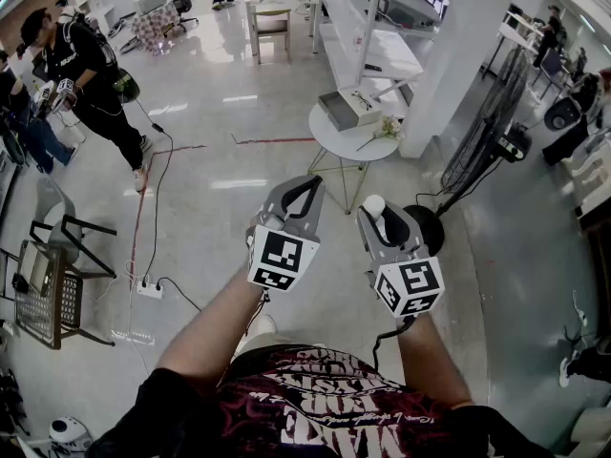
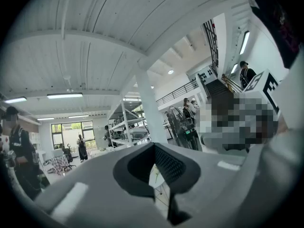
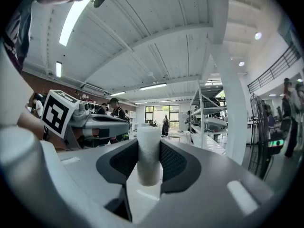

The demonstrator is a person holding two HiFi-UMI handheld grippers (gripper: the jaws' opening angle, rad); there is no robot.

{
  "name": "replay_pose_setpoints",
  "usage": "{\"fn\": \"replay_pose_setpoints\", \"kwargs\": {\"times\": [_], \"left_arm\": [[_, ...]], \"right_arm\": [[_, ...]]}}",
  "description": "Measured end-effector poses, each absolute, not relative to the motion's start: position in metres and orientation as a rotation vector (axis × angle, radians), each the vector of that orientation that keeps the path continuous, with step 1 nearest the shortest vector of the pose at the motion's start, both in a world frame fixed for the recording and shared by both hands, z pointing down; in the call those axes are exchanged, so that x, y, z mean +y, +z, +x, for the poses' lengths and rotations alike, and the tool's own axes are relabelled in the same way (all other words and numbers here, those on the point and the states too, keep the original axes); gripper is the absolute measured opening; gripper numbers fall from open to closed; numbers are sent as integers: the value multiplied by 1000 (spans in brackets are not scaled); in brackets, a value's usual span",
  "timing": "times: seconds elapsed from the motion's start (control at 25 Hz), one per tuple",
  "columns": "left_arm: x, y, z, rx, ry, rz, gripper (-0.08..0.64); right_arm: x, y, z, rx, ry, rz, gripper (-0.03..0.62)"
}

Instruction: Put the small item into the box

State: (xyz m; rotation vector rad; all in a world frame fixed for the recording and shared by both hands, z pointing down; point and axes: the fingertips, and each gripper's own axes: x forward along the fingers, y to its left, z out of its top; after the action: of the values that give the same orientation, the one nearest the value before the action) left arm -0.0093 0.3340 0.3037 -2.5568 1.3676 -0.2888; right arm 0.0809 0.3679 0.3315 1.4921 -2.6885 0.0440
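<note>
A small white cylinder [image 1: 373, 204] stands upright between the pads of my right gripper [image 1: 375, 210], which is shut on it and held level in front of the person's body. In the right gripper view the cylinder [image 3: 149, 152] fills the gap of the right gripper [image 3: 149, 161]. My left gripper [image 1: 313, 185] is beside it on the left, tips together and empty. In the left gripper view only a thin slit shows at the left gripper [image 2: 159, 175]. The open grey box [image 1: 348, 108] sits on a round white table [image 1: 329, 144] ahead, well beyond both grippers.
A white pillar [image 1: 456, 60] and a standing fan [image 1: 496, 146] are right of the table. White shelving [image 1: 372, 31] runs behind it. A person [image 1: 86, 74] stands far left. A metal chair [image 1: 52, 284], a power strip [image 1: 149, 289] and cables lie on the floor at left.
</note>
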Motion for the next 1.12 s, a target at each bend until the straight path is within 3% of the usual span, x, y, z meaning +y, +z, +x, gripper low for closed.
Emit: {"fn": "replay_pose_setpoints", "kwargs": {"times": [0.28, 0.64, 1.12], "left_arm": [[330, 326, -19, 1496, -181, -2608, 0], [358, 334, -66, 1607, -179, -2591, 1], [306, 367, -102, 1640, -275, -2585, 1]], "right_arm": [[350, 323, 100, -2662, -111, 1577, 161], [393, 355, 127, -2581, 35, 1641, 163], [341, 389, 115, -2499, 133, 1653, 161]]}}
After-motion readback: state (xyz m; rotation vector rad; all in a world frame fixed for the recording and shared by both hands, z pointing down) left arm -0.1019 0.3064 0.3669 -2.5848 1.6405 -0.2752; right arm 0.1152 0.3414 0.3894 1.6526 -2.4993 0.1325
